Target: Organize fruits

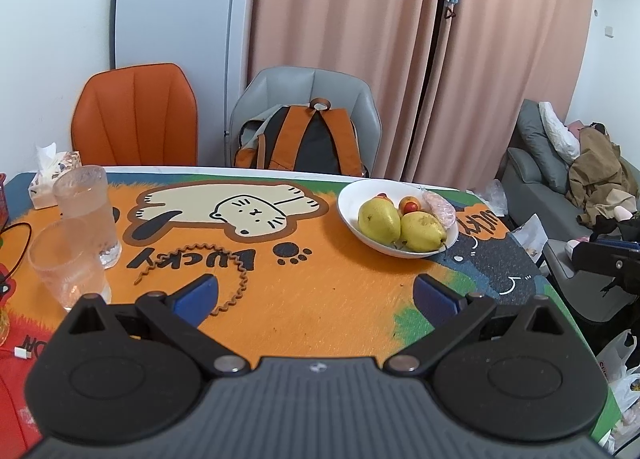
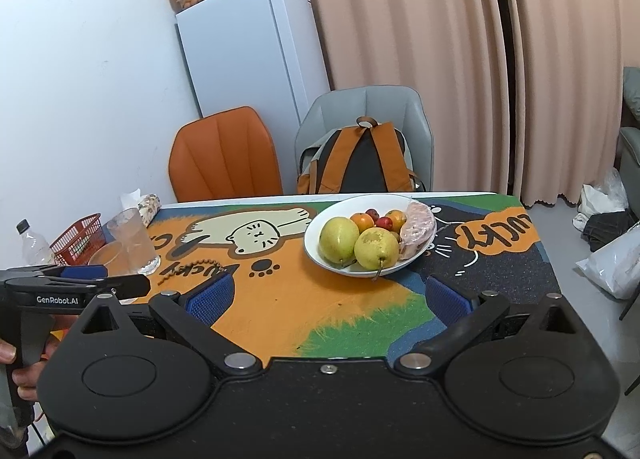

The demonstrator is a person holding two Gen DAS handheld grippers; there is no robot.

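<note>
A white bowl stands on the cartoon-cat table mat, toward the far right. It holds two yellow-green pears, small orange and red fruits and a pink wrapped item. My left gripper is open and empty, over the orange mat, short of the bowl. My right gripper is open and empty, just in front of the bowl. The left gripper also shows in the right wrist view at the left, held by a hand.
Two clear glasses and a tissue pack stand at the left. A brown coiled cord lies on the mat. A red basket and a bottle sit far left. An orange chair and a grey chair with backpack stand behind the table.
</note>
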